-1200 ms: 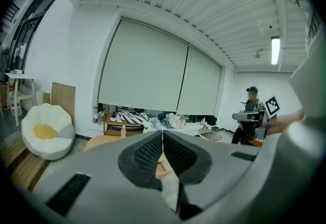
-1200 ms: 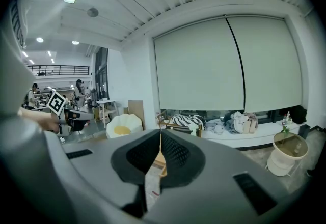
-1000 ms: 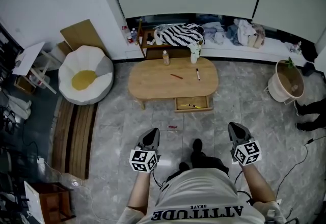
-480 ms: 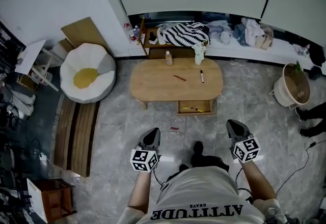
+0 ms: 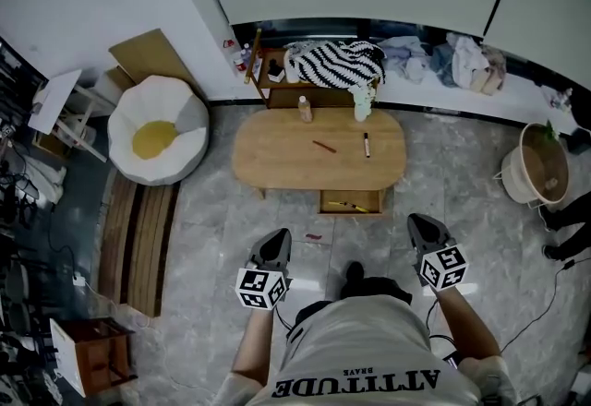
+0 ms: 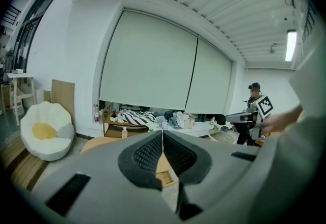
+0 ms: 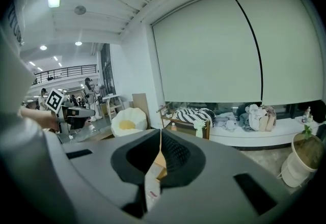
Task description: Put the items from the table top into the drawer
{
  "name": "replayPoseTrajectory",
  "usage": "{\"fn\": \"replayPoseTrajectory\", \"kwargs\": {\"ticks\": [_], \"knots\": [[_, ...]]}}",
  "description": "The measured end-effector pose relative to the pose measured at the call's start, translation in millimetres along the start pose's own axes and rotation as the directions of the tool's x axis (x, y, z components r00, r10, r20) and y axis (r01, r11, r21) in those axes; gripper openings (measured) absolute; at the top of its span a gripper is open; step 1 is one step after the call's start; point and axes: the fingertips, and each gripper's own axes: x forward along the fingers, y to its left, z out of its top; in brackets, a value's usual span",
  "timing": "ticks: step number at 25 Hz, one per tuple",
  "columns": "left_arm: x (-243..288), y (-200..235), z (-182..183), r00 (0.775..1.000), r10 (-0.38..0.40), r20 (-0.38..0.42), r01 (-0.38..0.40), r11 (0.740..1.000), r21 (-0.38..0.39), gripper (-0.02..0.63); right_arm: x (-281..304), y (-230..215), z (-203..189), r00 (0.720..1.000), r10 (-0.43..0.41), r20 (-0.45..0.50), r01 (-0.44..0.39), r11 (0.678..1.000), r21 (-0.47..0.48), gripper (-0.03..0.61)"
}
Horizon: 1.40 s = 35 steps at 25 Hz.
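- Wooden bench (image 5: pixel 277 160) stands well ahead of the person, its drawer (image 5: pixel 351 202) open on the near side, something yellow inside.
- On the top lie a red pen (image 5: pixel 323 146) and a black marker (image 5: pixel 367 145); a small bottle (image 5: pixel 304 108) and a white vase (image 5: pixel 362 100) stand at the far edge.
- Left hand-held gripper (image 5: pixel 278 238) and right hand-held gripper (image 5: pixel 417 222) both have jaws pressed together, holding nothing.
- Judged step: the approach. Next calls for coming within reach, parting one pair of jaws, and closing on the pen or marker.
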Motion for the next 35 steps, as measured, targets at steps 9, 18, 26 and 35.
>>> {"fn": "replayPoseTrajectory", "kwargs": {"ticks": [9, 18, 26, 35], "knots": [[46.8, -13.1, 5.2, 1.000, 0.004, -0.024, -0.004, 1.000, 0.008, 0.021, 23.3, -53.6, 2.3, 1.000, 0.015, -0.027, -0.014, 0.999, 0.029, 0.021], [71.3, -13.4, 13.2, 0.999, 0.015, -0.045, -0.014, 1.000, 0.009, 0.021, 41.5, -75.0, 4.2, 0.999, 0.023, -0.029, -0.021, 0.998, 0.060, 0.021], [99.5, 7.6, 13.6, 0.998, -0.007, -0.065, 0.008, 1.000, 0.014, 0.021, 67.4, -77.5, 2.4, 0.999, 0.007, -0.041, -0.004, 0.998, 0.069, 0.021], [138.3, 55.4, 17.5, 0.991, -0.073, -0.110, 0.078, 0.996, 0.047, 0.021, 113.0, -71.4, 2.3, 0.993, -0.025, -0.113, 0.031, 0.998, 0.055, 0.021]]}}
